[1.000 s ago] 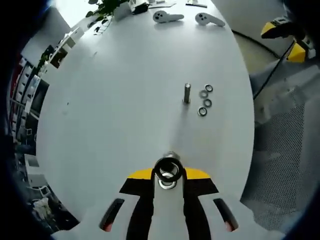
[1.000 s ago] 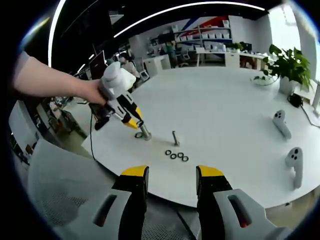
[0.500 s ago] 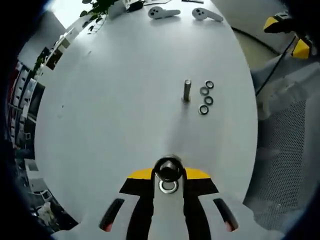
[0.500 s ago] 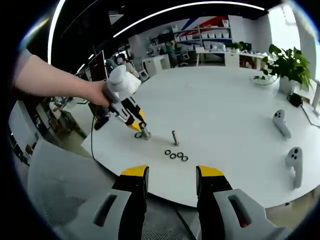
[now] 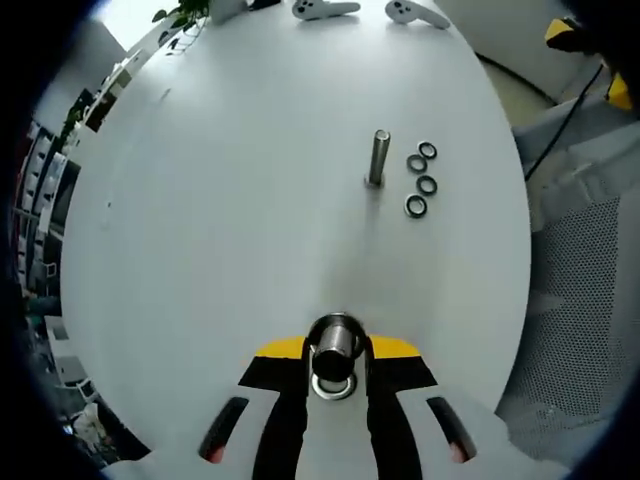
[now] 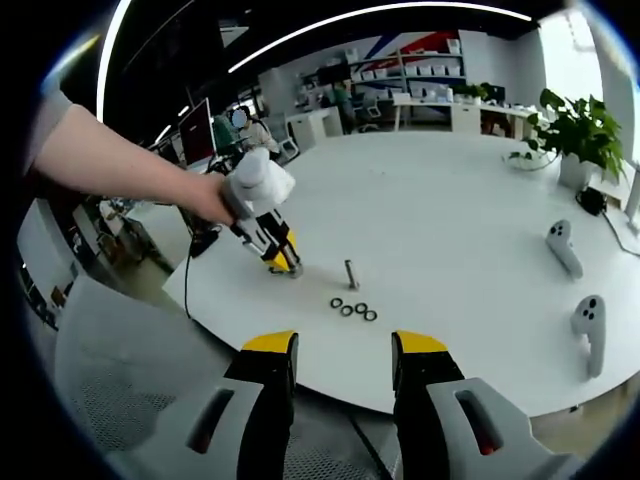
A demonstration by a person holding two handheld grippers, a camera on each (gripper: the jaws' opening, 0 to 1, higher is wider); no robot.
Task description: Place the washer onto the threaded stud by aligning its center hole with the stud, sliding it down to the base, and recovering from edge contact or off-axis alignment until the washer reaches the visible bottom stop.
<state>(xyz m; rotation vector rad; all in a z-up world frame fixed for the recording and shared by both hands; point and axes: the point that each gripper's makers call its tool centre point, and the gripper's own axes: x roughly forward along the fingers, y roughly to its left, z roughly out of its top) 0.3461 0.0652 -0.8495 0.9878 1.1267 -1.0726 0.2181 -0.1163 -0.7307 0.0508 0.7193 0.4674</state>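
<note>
— White bench (image 5: 200,200) everywhere; where's the washer (image 5: 333,386)?
— Low between the left gripper (image 5: 335,352)'s jaws, ringing a threaded stud (image 5: 335,340) that stands there; whether they pinch it, I cannot tell.
— Beyond the jaws?
— A second stud (image 5: 379,157), four loose washers (image 5: 420,180) beside it.
— Right gripper (image 6: 340,355)?
— Jaws spread, empty, short of the bench edge.

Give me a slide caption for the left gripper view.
Left gripper lowers a washer over a stud; four spare washers lie beyond.
</note>
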